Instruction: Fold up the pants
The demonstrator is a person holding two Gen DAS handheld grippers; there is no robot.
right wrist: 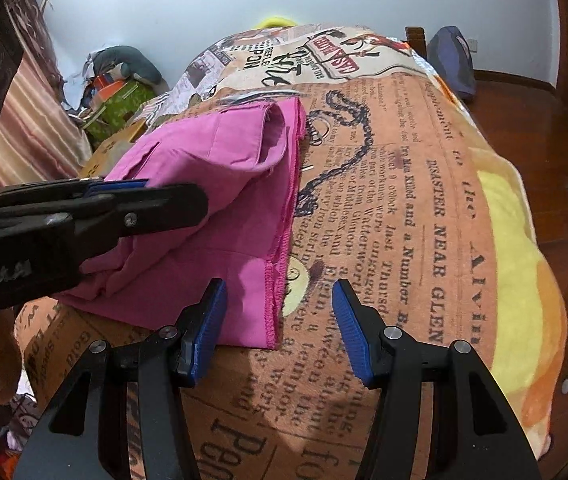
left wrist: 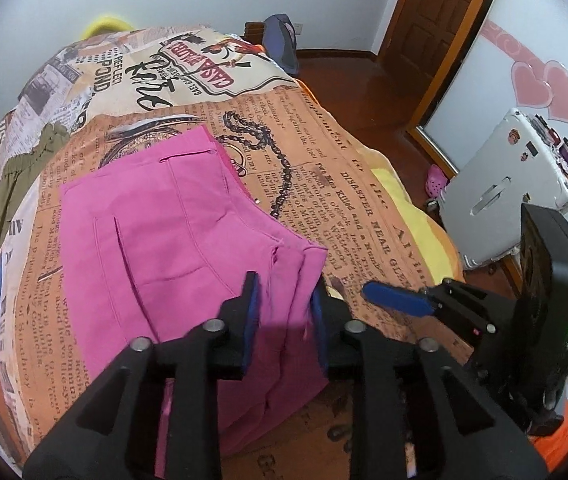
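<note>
Folded pink pants (left wrist: 164,220) lie on a newspaper-print blanket (left wrist: 344,184) over a bed. My left gripper (left wrist: 284,292) points down at their near right corner. Its blue pads straddle the stacked hem layers without visibly pinching them, and the cloth rests slack on the blanket. In the right wrist view the pants (right wrist: 220,152) show a rolled fold at the far end, and the left gripper (right wrist: 124,188) reaches in from the left over them. My right gripper (right wrist: 279,286) hovers open at the pants' stitched right hem, with nothing between its fingers. The left wrist view shows it at the right (left wrist: 396,300).
An olive garment (left wrist: 12,184) lies on the bed's left side. A grey suitcase (left wrist: 504,192) and a pink shoe (left wrist: 436,180) sit on the wooden floor to the right. A backpack (left wrist: 280,40) stands beyond the bed. Clutter (right wrist: 116,92) is piled at the far left wall.
</note>
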